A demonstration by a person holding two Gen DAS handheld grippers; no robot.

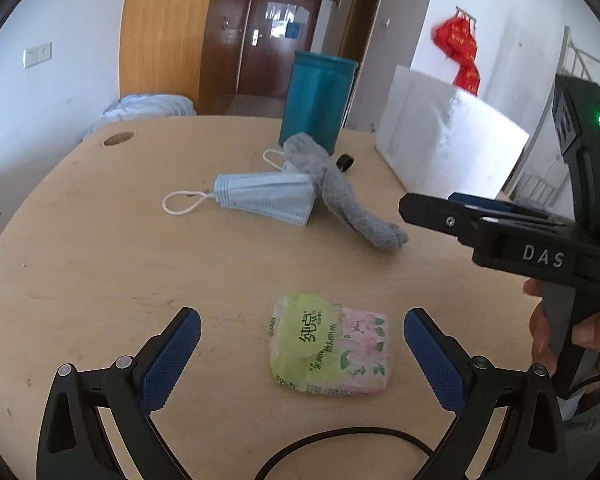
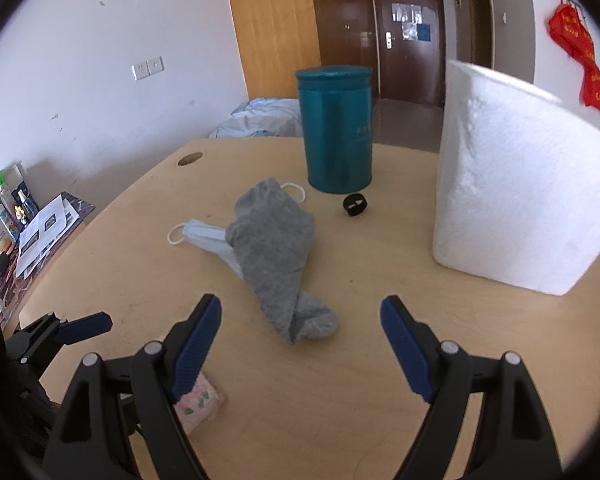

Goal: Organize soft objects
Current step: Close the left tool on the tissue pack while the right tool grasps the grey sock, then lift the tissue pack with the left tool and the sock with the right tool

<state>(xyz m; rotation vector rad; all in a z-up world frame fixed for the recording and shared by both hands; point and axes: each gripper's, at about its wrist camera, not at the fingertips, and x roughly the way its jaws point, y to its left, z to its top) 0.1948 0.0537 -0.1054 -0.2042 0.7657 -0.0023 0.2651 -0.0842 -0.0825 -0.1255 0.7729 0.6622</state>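
Observation:
A green and pink floral tissue pack [image 1: 330,346] lies flat on the wooden table [image 1: 100,260]. My left gripper [image 1: 302,320] is open, with the pack between its blue pads and touching neither. Further back lie a folded blue face mask [image 1: 264,196] and a grey sock [image 1: 336,192] draped over its end. My right gripper [image 2: 300,306] is open just above the sock's toe end [image 2: 312,324], nothing pressed between its fingers. The sock [image 2: 276,248] hides most of the mask [image 2: 206,238]. The tissue pack [image 2: 200,400] peeks out beside the right gripper's left finger.
A teal canister [image 2: 338,128] stands at the back of the table, with a small black ring [image 2: 355,204] in front of it. A tall white foam box [image 2: 520,184] stands on the right. A hand [image 1: 540,332] holds the right gripper's handle. A cluttered side shelf [image 2: 28,232] sits left of the table.

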